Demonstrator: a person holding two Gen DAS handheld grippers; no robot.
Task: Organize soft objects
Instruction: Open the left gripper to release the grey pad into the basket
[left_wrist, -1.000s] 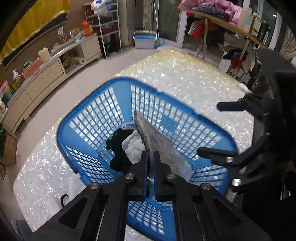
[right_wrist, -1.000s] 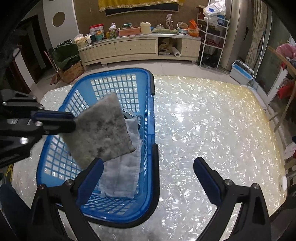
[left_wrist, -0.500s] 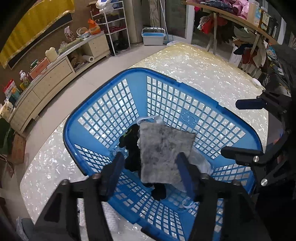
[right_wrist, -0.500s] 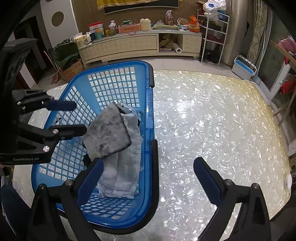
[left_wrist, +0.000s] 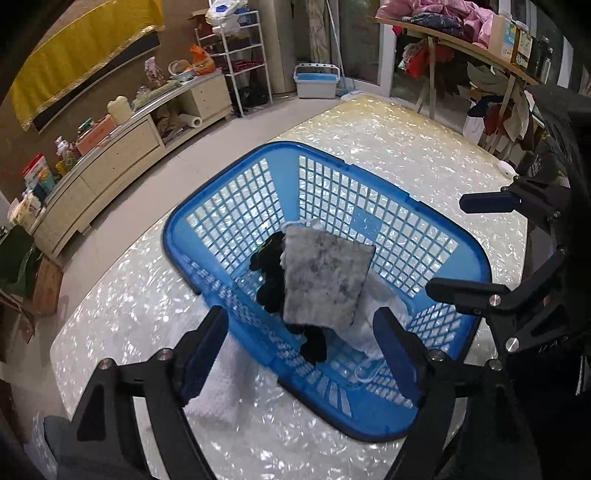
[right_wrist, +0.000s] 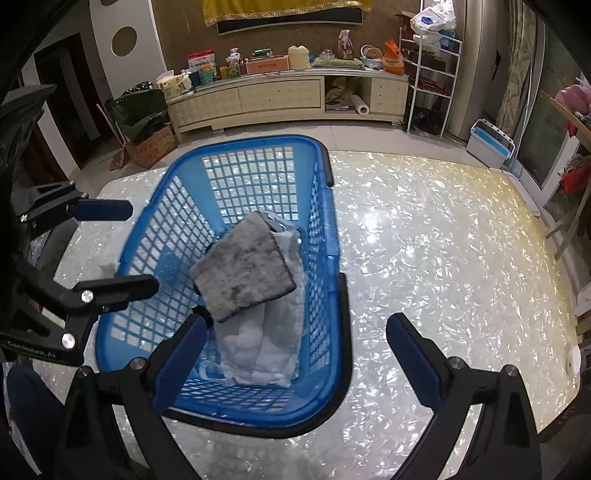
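Evidently mid-release, the left tool was spreading, empty, above the square grey fuzzy pad lying in the blue plastic lattice basket, the right tool spread; next likely the white fluffy towel on the counter.

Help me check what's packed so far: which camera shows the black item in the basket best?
The left wrist view: the black item lies exposed beside and under the grey pad in the blue basket. In the right wrist view, the pad covers it almost entirely; at most a dark sliver shows.
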